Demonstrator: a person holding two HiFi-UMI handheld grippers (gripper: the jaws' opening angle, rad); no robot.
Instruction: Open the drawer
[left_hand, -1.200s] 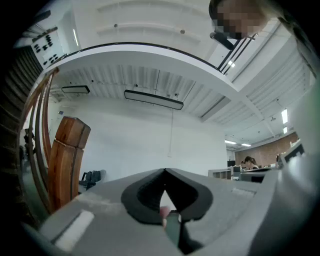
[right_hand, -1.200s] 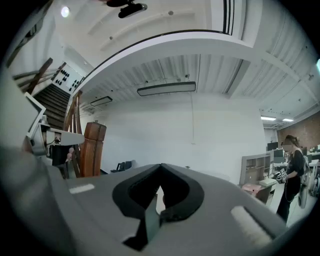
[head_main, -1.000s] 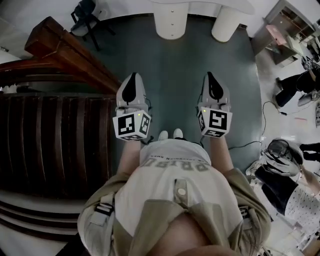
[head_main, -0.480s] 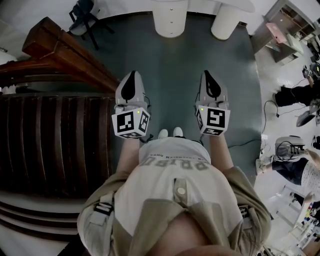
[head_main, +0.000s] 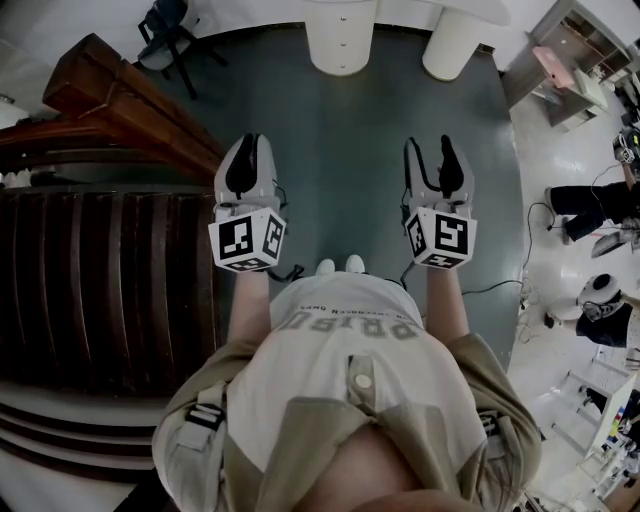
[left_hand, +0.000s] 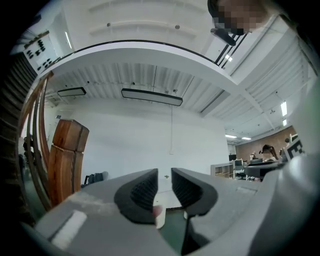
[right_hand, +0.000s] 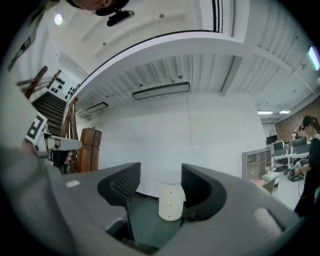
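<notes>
A white rounded cabinet (head_main: 342, 40) with small knobs down its front stands across the grey-green floor, far ahead of both grippers. It shows between the right jaws (right_hand: 170, 200), and a sliver of it shows low between the left jaws (left_hand: 160, 219). My left gripper (head_main: 250, 150) points level at it; its jaws are opening by a narrow gap, with nothing between them (left_hand: 164, 176). My right gripper (head_main: 437, 150) is beside it at the same height; its jaws are opening wider and hold nothing (right_hand: 161, 175).
A dark wooden staircase (head_main: 100, 270) with a thick wooden rail (head_main: 130, 100) fills the left side. A second white column (head_main: 450, 45) stands right of the cabinet. A chair (head_main: 165, 30) sits at the back left. People and cables (head_main: 590, 200) are on the right.
Both grippers had their jaws together before; now the left jaws stand slightly apart and the right jaws clearly apart. The hands have barely shifted.
</notes>
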